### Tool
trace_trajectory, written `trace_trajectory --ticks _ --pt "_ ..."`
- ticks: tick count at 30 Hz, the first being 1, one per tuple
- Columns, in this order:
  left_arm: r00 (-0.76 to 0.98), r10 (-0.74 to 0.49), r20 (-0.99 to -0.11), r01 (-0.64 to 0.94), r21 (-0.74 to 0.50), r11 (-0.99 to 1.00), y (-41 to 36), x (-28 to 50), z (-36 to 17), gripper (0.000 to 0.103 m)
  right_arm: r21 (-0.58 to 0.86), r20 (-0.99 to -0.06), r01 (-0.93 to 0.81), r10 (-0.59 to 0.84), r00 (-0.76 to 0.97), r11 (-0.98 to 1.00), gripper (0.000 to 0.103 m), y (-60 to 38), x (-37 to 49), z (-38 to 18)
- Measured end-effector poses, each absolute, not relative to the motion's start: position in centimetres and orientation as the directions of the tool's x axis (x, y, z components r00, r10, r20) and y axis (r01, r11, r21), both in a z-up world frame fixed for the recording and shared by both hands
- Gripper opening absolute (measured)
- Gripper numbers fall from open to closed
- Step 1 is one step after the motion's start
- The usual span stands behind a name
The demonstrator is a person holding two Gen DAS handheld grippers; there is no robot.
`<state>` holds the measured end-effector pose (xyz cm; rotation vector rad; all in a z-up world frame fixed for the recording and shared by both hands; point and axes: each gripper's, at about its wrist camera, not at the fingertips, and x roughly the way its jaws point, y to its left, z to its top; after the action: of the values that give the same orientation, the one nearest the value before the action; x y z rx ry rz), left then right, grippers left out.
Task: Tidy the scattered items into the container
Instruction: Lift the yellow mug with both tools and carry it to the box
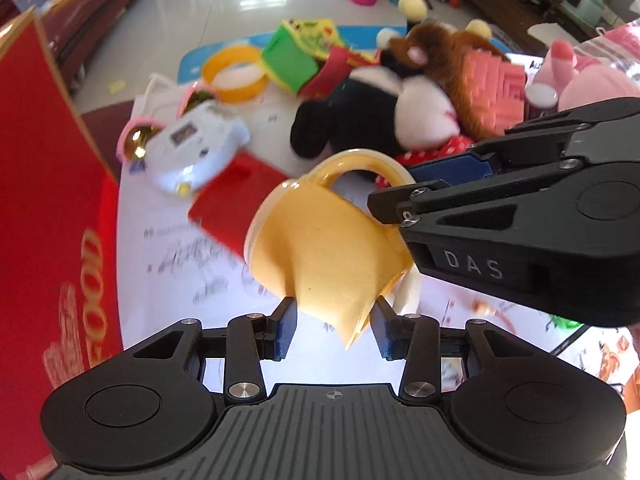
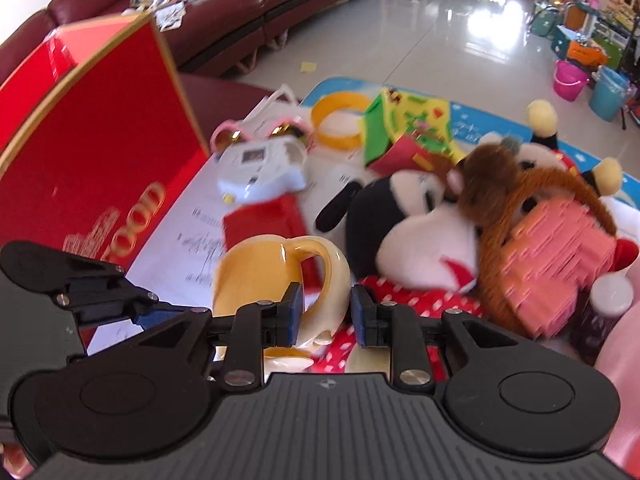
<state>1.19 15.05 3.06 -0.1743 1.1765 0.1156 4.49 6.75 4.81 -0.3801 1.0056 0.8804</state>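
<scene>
- Both tongs are meeting at the yellow mug [image 1: 328, 236]: my left gripper [image 1: 334, 326] is pinching its lower edge, my right gripper [image 2: 325, 312] is sitting around its handle, jaws apart.
- I'm holding the mug above a white printed sheet [image 1: 180, 256] on the table.
- Red box [image 2: 92, 168] is standing open to my left.
- Plush toys [image 2: 432, 216], a white toy [image 1: 192, 148] and a yellow ring [image 1: 234, 74] are crowding behind.

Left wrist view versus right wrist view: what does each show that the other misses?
Left wrist only: the mug's base corner between the left gripper jaws, and a green mark at the right edge.
Right wrist only: the sofa and the red box's open top.
Both: yellow mug, plush toys, yellow ring, right gripper.
</scene>
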Motion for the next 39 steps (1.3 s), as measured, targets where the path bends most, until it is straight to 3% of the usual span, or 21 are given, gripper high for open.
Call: trace_trajectory --ticks 4,10,20,25,29,31,32,39 --pt "0.366 -0.011 -0.931 -0.235 -0.104 0.966 14.3 -2.6 2.3 0.054 0.129 -0.866 -0.813 0.464 0.187 0.568 0.029 6.2 1.4 4.5" --pt "0.326 -0.027 -0.945 -0.228 -0.106 0.968 12.8 -6.8 0.1 0.054 0.211 -0.889 -0.77 0.445 0.104 0.602 0.032 3.0 -2.0 2.0" --pt "0.361 0.0 -0.932 -0.218 -0.084 0.972 12.3 -8.7 -0.6 0.058 0.219 -0.904 -0.696 0.411 0.119 0.683 0.033 -1.9 -2.9 0.0" --pt "0.408 0.035 -0.912 -0.194 -0.049 0.98 11.9 -8.8 0.7 0.069 0.232 -0.881 -0.683 0.447 0.154 0.693 0.033 -2.5 -2.5 0.8" --pt "0.422 0.068 -0.904 -0.185 -0.013 0.983 11.4 -8.4 0.5 0.068 0.238 -0.87 -0.685 0.465 0.165 0.688 0.033 -2.0 -2.1 0.8" --pt "0.408 0.099 -0.908 -0.208 0.013 0.978 11.5 -8.2 -0.2 0.031 0.241 -0.867 -0.688 0.471 0.164 0.684 0.033 -1.5 -2.1 0.6" --pt "0.388 0.09 -0.917 -0.223 0.001 0.975 11.8 -8.1 -0.6 0.019 0.242 -0.866 -0.691 0.473 0.163 0.681 0.033 -1.4 -2.1 0.6" --pt "0.375 0.054 -0.925 -0.249 -0.045 0.967 13.0 -8.3 -1.0 0.018 0.252 -0.864 -0.701 0.481 0.147 0.667 0.033 -1.0 -2.3 0.2"
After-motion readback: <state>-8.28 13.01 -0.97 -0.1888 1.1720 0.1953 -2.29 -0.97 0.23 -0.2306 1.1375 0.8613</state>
